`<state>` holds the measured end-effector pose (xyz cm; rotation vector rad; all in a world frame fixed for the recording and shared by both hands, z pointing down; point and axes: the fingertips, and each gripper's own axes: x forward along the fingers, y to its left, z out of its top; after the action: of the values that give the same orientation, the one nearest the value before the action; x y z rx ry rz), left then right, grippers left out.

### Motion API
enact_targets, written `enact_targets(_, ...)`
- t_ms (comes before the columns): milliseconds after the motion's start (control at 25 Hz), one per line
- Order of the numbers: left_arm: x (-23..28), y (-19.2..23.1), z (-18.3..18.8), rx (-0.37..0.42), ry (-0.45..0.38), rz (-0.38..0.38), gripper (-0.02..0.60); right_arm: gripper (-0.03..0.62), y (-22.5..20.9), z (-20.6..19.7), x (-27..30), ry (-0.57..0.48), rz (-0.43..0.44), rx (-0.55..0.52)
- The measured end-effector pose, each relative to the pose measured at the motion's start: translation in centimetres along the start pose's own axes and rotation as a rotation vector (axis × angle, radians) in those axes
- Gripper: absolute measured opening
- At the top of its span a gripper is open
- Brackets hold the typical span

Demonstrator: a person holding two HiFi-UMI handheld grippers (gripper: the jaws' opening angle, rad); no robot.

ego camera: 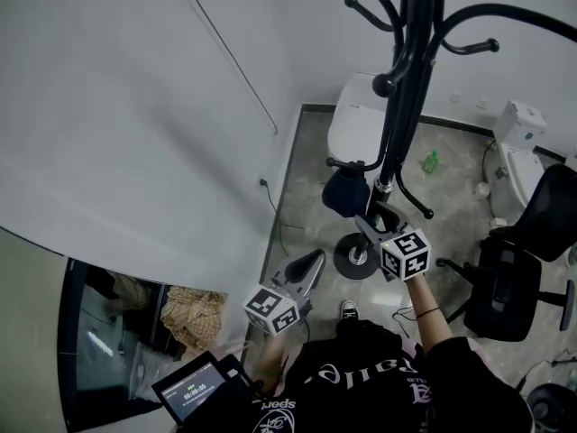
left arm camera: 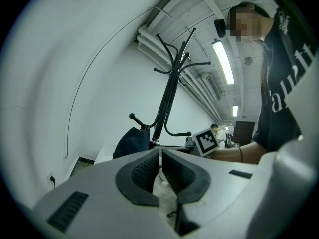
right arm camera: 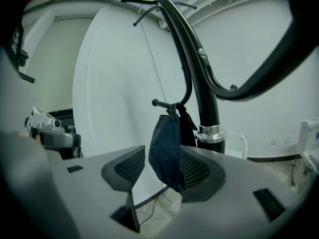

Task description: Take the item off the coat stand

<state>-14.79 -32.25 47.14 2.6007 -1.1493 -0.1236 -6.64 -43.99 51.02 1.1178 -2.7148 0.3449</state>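
Nearest, the right gripper (right arm camera: 162, 159) is released, jaws wide apart. The dark blue cap (right arm camera: 167, 151) hangs between them, closer to the right-hand jaw and not pinched, from a low hook (right arm camera: 162, 104) of the black coat stand (right arm camera: 207, 103) just beyond. The left gripper (left arm camera: 160, 156) is clenched on nothing, well short of the stand.

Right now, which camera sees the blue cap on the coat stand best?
The right gripper view: the cap hangs close and large, whole from top to bottom. The left gripper view shows it small and farther off; the head view shows just a dark lump from above.
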Motion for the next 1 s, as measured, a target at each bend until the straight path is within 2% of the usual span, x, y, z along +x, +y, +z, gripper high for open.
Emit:
enact_targets(160,1.0,0.7,-0.3,-0.006,0.013,0.009,0.005,0.241,-1.5,-0.5,2.3,0.019,-0.01,0.021)
enact_targets(440,1.4,1.1,-1.9,-0.025,0.066,0.02,0.005,0.241,-0.9,0.3,5.1,0.007,0.072,0.021)
enact_targets(480,1.3,1.2,-2.0,-0.028,0.069,0.023,0.005,0.233,-0.8,0.6,5.3,0.003,0.07,0.019)
enact_targets(560,1.1,1.4,-2.2,-0.034,0.072,0.032,0.005,0.123,-0.9,0.9,5.4,-0.002,0.058,0.005)
enact_targets(640,0.8,1.8,-2.3,-0.038,0.073,0.046,0.005,0.068,-0.7,1.4,5.5,-0.003,0.073,-0.01)
enact_targets(760,0.3,2.6,-2.5,-0.042,0.071,0.066,0.005,0.044,0.3,2.8,5.5,-0.027,0.126,-0.022)
enact_targets(1000,-1.2,4.1,-2.7,-0.054,0.062,0.105,0.005,0.038,3.4,6.6,5.9,-0.096,0.226,-0.018)
